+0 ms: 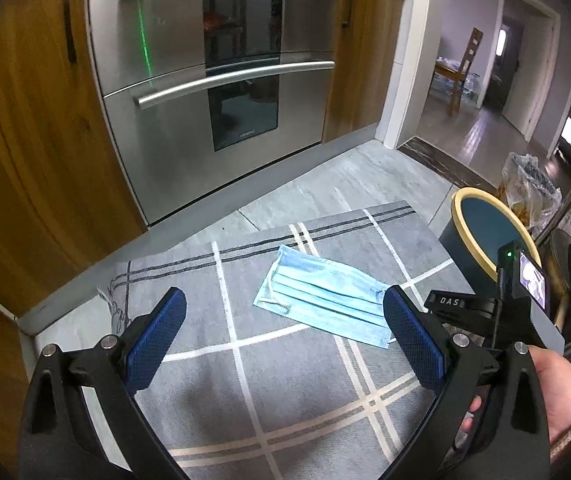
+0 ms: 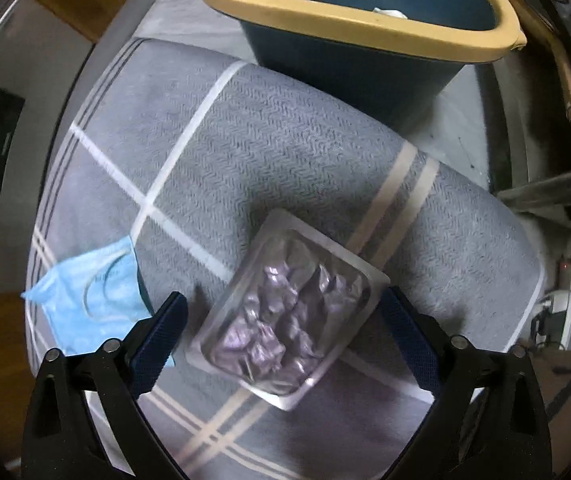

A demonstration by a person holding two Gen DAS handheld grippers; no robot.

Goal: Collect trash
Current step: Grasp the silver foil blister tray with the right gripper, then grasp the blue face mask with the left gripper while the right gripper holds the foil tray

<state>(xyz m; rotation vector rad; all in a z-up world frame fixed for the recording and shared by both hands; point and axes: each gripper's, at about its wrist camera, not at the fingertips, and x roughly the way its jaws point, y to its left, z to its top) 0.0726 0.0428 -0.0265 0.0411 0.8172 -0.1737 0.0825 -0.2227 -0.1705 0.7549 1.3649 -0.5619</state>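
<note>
One stainless oven (image 1: pixel 213 80) with two curved handles stands between wooden cabinet doors (image 1: pixel 17 128), facing a grey tiled floor (image 1: pixel 349 168). One grey rug (image 2: pixel 285 152) with pale crossing stripes lies on that floor. One dark blue bin (image 2: pixel 349 20) with a yellow rim stands just off the rug's far edge, with something small and white inside. Two pieces of trash lie on the rug: one clear plastic blister tray (image 2: pixel 285 320), rectangular, crinkled and glossy, and one light blue pleated face mask (image 1: pixel 321 300) with white ear loops, lying flat. The two are well apart.

The right hand-held gripper (image 2: pixel 285 336) has its blue-padded jaws spread wide on either side of the tray, not touching it. The left hand-held gripper (image 1: pixel 285 336) is likewise spread apart, hovering near the mask with nothing between its pads. Beyond a doorway, a wooden chair (image 1: pixel 465 72) stands by a table.
</note>
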